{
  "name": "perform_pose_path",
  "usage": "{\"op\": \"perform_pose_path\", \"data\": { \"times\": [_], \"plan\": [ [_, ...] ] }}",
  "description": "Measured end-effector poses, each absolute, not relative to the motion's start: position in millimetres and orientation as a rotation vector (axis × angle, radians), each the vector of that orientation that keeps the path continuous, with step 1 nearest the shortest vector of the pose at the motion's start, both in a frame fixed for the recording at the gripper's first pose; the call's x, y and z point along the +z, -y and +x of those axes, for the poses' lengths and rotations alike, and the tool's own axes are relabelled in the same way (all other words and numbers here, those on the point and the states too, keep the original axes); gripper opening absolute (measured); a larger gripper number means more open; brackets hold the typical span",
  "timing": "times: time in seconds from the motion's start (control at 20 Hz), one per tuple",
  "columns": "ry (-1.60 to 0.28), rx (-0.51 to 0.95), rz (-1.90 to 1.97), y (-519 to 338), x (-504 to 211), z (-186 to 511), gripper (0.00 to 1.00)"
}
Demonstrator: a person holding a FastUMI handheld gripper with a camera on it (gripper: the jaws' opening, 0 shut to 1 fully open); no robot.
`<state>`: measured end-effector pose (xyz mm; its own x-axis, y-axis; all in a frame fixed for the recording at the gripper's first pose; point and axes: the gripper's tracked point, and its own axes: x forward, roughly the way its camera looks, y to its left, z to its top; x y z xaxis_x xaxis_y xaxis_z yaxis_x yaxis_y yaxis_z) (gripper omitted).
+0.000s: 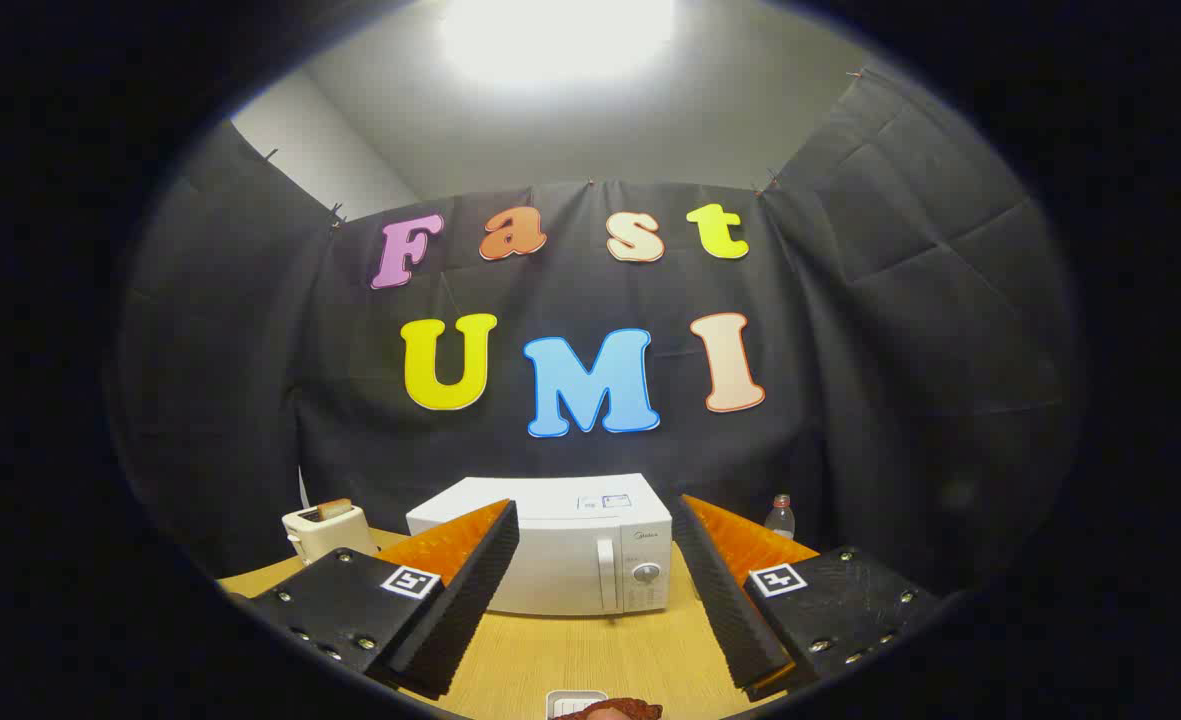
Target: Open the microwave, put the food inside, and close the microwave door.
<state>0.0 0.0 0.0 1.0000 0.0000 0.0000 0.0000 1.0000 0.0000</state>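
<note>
A wooden table (pixel 590 660) with a light, warm-toned top is seen carrying everything. A white microwave (pixel 550 550) is set on it toward the back, close to the booth's wall, its door shut, with the handle and a round dial placed on its right-hand portion. To the left of the microwave, a cream toaster (pixel 325 530) is stood on the table with something held in its slot. To the right of the microwave, just behind it, a clear bottle (pixel 779 517) is stood upright. Well in front of the microwave, a small white dish (pixel 568 703) is laid on the table, with a reddish-brown piece of food (pixel 615 710) resting on it.
</note>
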Motion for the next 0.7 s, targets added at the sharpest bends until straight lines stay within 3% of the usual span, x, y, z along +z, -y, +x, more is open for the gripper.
{"op": "perform_pose_path", "data": {
  "times": [0.7],
  "plan": [
    [0.003,-0.020,-0.010,9.4,-0.6,9.8,0.97]
  ]
}}
